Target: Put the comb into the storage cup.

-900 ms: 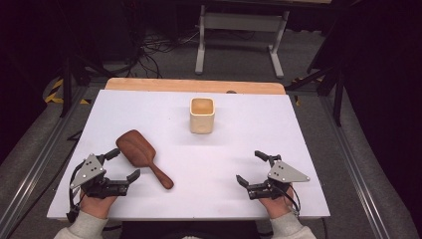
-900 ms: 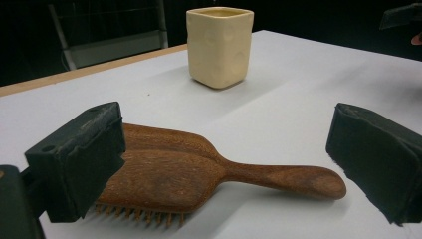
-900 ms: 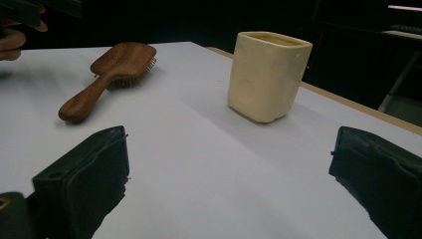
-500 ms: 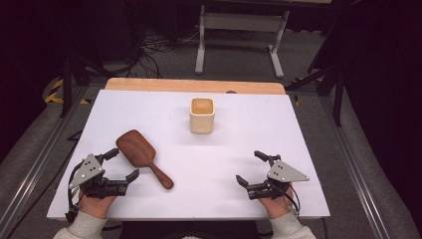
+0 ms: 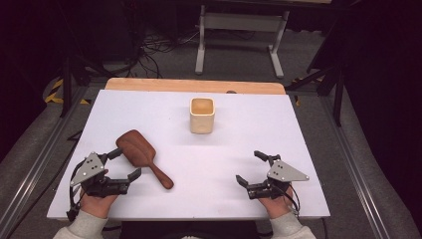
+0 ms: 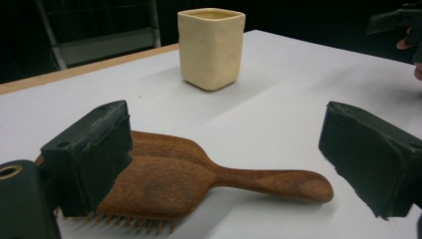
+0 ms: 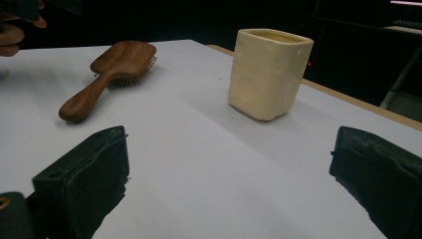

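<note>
Nearest, I log my left gripper (image 5: 124,164) and right gripper (image 5: 251,168), jaws spread wide, empty, seemingly staged; between the left's jaws a brown wooden paddle hairbrush (image 5: 142,155), bristles down; beyond, a cream square ceramic cup (image 5: 202,115), upright mid-table.

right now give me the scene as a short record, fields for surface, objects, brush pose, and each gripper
surface: white table
objects: wooden hairbrush; cream square cup
brush pose: lying bristles down, handle toward the near middle of the table
cup: upright, apart from the brush, farther back
left gripper: open, jaws either side of the brush, holding nothing
right gripper: open, over bare table, holding nothing
</note>
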Motion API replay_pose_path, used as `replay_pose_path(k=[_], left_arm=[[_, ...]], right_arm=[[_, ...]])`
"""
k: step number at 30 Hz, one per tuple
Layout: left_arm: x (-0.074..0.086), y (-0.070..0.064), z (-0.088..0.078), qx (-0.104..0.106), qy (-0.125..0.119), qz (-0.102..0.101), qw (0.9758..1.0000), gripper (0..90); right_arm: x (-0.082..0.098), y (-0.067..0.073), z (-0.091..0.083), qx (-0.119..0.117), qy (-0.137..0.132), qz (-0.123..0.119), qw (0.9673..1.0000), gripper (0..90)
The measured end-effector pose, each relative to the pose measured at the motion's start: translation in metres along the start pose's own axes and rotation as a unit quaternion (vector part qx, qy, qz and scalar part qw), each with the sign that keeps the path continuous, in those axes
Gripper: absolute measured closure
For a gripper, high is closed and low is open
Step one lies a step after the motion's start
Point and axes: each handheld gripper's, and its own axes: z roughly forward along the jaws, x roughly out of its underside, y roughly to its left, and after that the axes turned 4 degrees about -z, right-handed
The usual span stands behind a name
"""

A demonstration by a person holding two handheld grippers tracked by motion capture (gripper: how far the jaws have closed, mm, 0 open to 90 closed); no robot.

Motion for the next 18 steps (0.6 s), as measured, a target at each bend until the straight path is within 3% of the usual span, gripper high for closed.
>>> replay_pose_path(k=[7, 18], left_arm=[[-0.011, -0.005, 0.013, 0.026, 0.017, -0.012, 0.9994, 14.2], [-0.027, -0.02, 0.043, 0.06, 0.035, 0.005, 0.9976, 17.5]], right_arm=[[0.0, 0.0, 0.0, 0.0, 0.0, -0.001, 1.0, 2.4], [0.0, 0.0, -0.001, -0.003, -0.002, -0.001, 1.0, 2.4]])
